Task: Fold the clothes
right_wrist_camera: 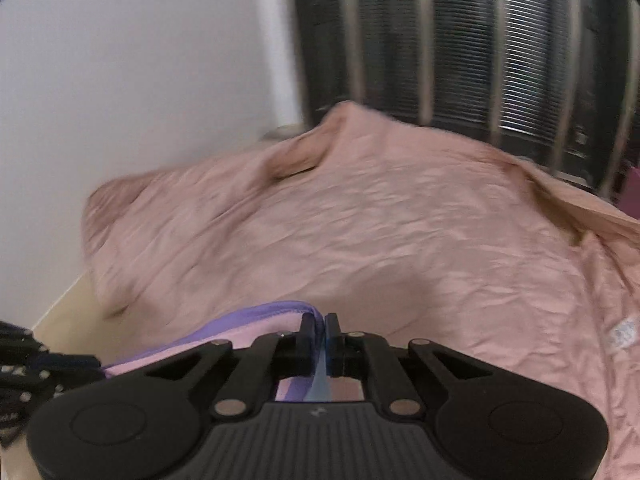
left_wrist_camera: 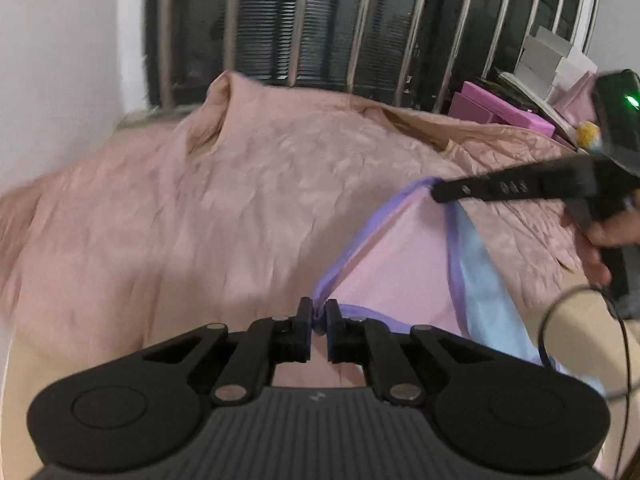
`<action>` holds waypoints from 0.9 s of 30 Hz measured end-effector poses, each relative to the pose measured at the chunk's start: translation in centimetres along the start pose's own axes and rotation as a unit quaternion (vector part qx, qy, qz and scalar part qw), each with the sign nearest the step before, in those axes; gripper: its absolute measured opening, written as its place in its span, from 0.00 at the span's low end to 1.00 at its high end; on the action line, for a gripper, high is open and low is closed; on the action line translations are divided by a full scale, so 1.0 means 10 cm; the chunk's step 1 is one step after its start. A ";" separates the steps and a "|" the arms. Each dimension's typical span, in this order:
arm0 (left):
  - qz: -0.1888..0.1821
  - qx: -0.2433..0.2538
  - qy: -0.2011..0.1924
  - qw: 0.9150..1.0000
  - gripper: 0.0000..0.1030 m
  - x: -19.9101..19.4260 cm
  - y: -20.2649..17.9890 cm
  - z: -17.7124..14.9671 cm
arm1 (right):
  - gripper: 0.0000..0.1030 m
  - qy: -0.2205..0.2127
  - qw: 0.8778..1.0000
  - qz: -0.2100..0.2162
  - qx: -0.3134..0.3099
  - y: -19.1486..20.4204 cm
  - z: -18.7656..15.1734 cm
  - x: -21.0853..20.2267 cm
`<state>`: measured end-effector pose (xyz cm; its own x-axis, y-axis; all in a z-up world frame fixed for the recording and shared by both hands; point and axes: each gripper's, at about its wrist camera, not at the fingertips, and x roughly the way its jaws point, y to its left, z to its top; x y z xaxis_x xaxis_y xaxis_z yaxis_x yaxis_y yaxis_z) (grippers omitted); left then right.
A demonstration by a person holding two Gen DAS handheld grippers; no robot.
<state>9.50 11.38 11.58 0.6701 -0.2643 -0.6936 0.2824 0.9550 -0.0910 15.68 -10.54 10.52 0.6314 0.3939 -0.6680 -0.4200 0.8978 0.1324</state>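
Left gripper [left_wrist_camera: 319,314] clamped on the purple-trimmed pink garment [left_wrist_camera: 404,268], which hangs stretched above the crumpled pink bedspread [left_wrist_camera: 200,208]; over to the right gripper [left_wrist_camera: 436,192], pinched tight on the same purple hem, hand [left_wrist_camera: 596,244] behind it

A thin pink fabric garment with purple edging and a light-blue panel [left_wrist_camera: 404,268] hangs stretched above the wrinkled pink bedspread [left_wrist_camera: 200,208], toward its near right side. 2 of its purple-trimmed edges are lifted taut, and the blue panel droops toward the near edge.
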 end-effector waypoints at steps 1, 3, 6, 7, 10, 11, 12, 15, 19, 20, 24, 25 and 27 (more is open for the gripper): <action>-0.002 0.011 0.003 1.000 0.05 0.13 -0.04 0.14 | 0.04 -0.004 1.000 -0.010 0.008 -0.11 0.03 0.02; -0.005 0.033 0.010 0.999 0.05 0.39 -0.11 0.42 | 0.04 -0.008 0.999 -0.034 0.023 -0.34 0.11 0.08; 0.005 0.067 0.026 0.997 0.07 0.82 -0.22 0.70 | 0.04 -0.009 0.996 -0.073 0.047 -0.67 0.21 0.17; 0.021 0.076 0.035 0.996 0.12 0.93 -0.27 0.74 | 0.04 -0.006 0.995 -0.081 0.054 -0.77 0.23 0.22; 0.076 0.090 0.057 0.991 0.29 1.14 -0.37 0.78 | 0.09 0.021 0.994 -0.072 0.077 -0.99 0.25 0.43; 0.081 0.096 0.052 0.991 0.30 1.10 -0.39 0.75 | 0.10 0.021 0.994 -0.070 0.079 -1.02 0.23 0.43; 0.080 0.092 0.043 0.992 0.30 0.98 -0.42 0.71 | 0.14 0.008 0.995 -0.070 0.073 -1.01 0.21 0.34; 0.067 0.079 0.004 0.995 0.37 0.54 -0.53 0.56 | 0.42 -0.036 0.996 -0.064 0.050 -0.94 0.14 -0.03; 0.008 0.090 -0.037 0.995 0.46 -0.17 -0.88 -0.05 | 0.50 -0.071 0.997 -0.003 0.020 -0.71 -0.24 -0.83; -0.006 0.096 -0.043 0.994 0.46 -0.32 -0.98 -0.22 | 0.52 -0.071 0.997 0.020 0.018 -0.66 -0.39 -1.01; -0.016 0.111 -0.051 0.992 0.46 -0.64 -1.38 -1.04 | 0.52 -0.067 0.997 0.045 -0.014 -0.41 -1.22 -1.52; -0.014 0.117 -0.053 0.992 0.46 -0.69 -1.47 -1.23 | 0.51 -0.058 0.997 0.037 -0.021 -0.36 -1.44 -1.58; -0.035 0.093 -0.048 0.994 0.46 -0.67 -1.62 -1.44 | 0.48 -0.034 0.999 0.027 -0.019 -0.33 -1.83 -1.61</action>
<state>-9.45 -0.35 7.44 0.7047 -0.3494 -0.6175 0.4463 0.8949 0.0030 -5.04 -23.41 7.44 0.6492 0.4560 -0.6088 -0.4782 0.8671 0.1395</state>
